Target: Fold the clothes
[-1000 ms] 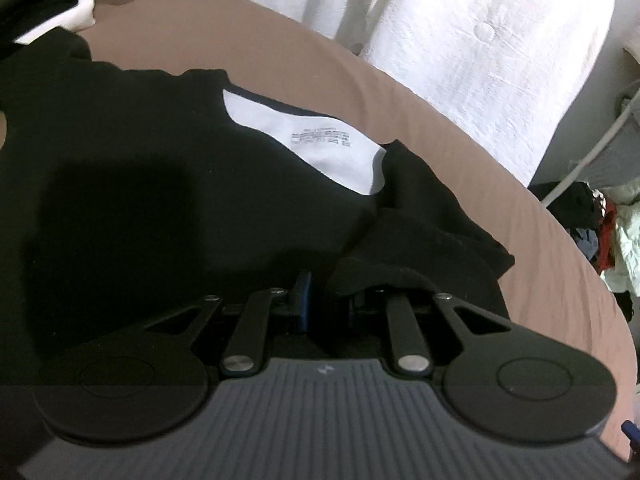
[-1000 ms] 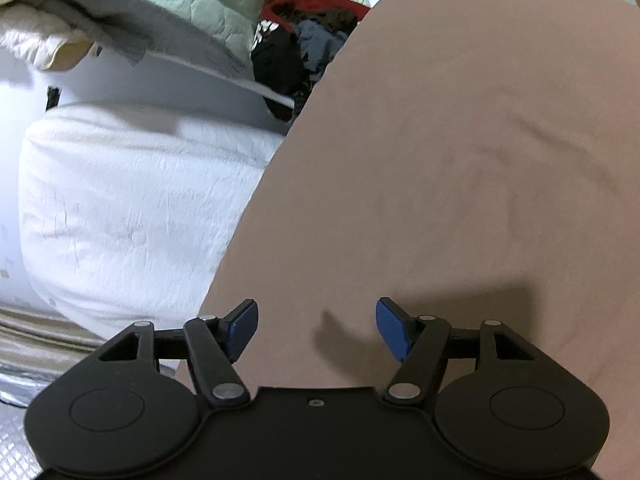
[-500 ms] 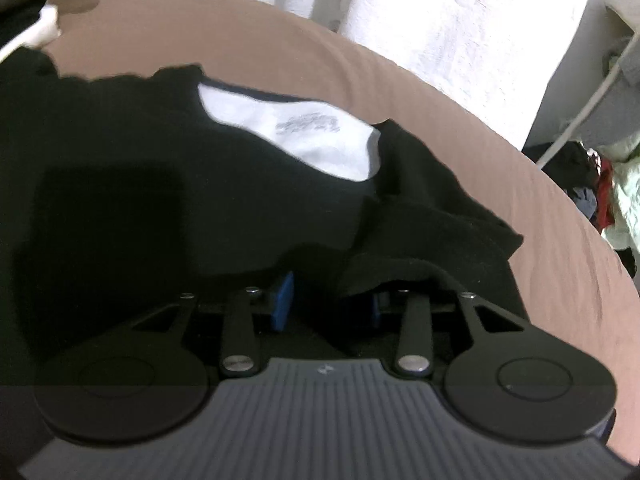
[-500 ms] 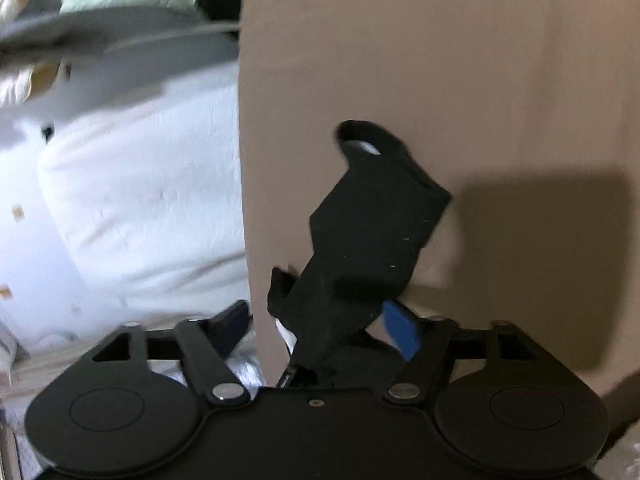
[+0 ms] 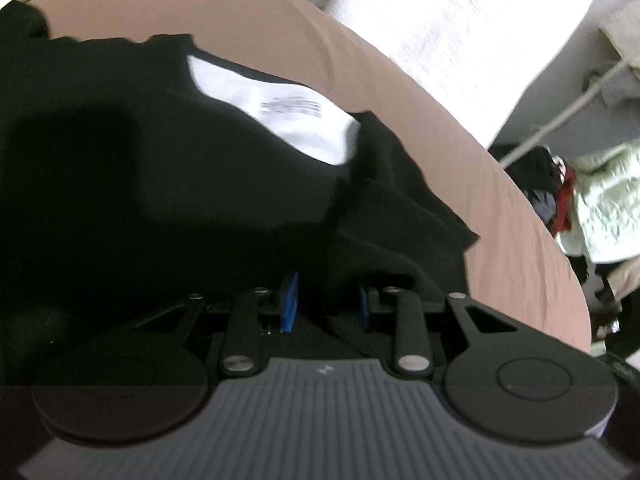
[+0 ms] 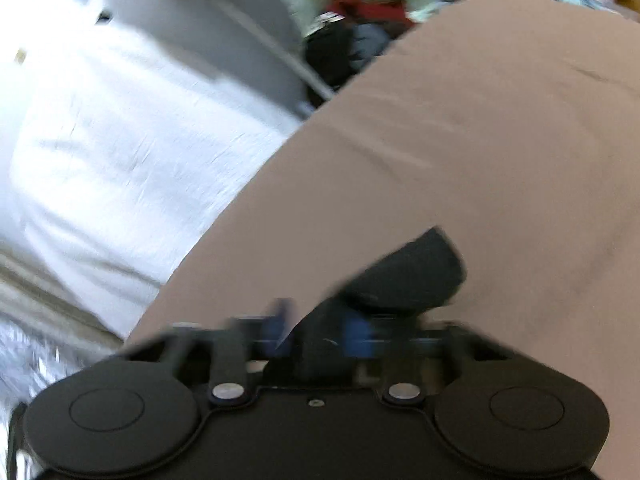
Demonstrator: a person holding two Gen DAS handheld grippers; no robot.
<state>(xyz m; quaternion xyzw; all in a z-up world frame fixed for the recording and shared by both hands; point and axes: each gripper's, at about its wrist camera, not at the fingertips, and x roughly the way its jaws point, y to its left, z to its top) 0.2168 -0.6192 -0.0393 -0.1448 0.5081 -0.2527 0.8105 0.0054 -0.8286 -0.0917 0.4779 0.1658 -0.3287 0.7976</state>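
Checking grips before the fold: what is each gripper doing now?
Left gripper: fingers on a fold of the black shirt.
Right gripper: shut on black fabric.

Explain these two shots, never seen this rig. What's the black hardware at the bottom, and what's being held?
No robot arm: a person holds a two-finger gripper in each hand, each with a fisheye camera looking along its fingers. The left wrist view shows the left gripper with a fold of a black T-shirt between its blue fingers; whether it is gripped is unclear. The shirt lies on a brown sheet, its white neck label showing. The right wrist view, blurred, shows the right gripper shut on black cloth, apparently the same shirt.
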